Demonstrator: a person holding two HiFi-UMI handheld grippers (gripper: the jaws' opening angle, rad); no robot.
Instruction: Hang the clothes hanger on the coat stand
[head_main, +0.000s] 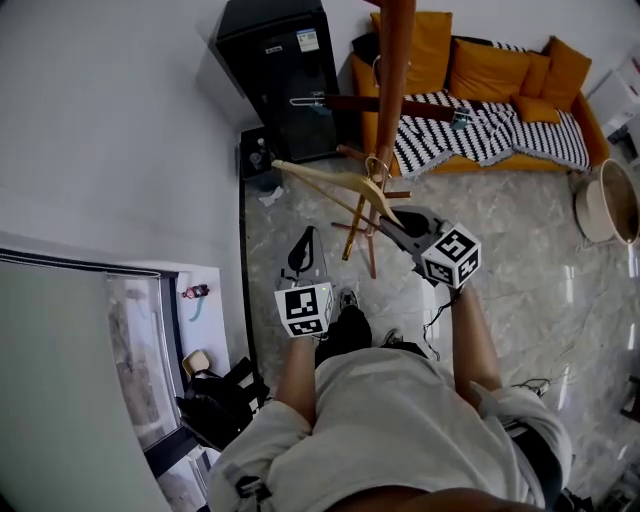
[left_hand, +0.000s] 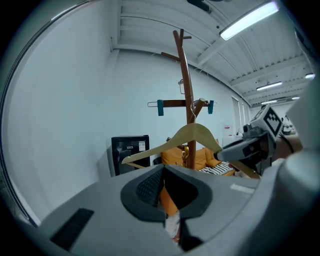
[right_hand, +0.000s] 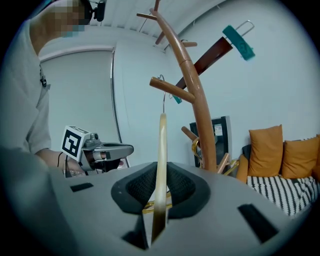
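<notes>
A pale wooden hanger (head_main: 330, 180) is held up beside the brown coat stand (head_main: 394, 90). My right gripper (head_main: 388, 218) is shut on one of its arms. In the right gripper view the hanger (right_hand: 161, 165) stands edge-on between the jaws. Its wire hook (right_hand: 162, 85) reaches the tip of a lower peg (right_hand: 172, 91); whether it rests on the peg I cannot tell. My left gripper (head_main: 303, 250) hangs lower and to the left, apart from the hanger, shut and holding nothing. From the left gripper view the hanger (left_hand: 192, 134) is in front of the stand (left_hand: 186, 80).
A dark clip hanger with teal clips (head_main: 400, 105) hangs higher on the stand. Behind are a black cabinet (head_main: 285, 70) and an orange sofa (head_main: 490, 70) with a striped throw. A white wall runs along the left. A pale round bin (head_main: 605, 205) stands at the right.
</notes>
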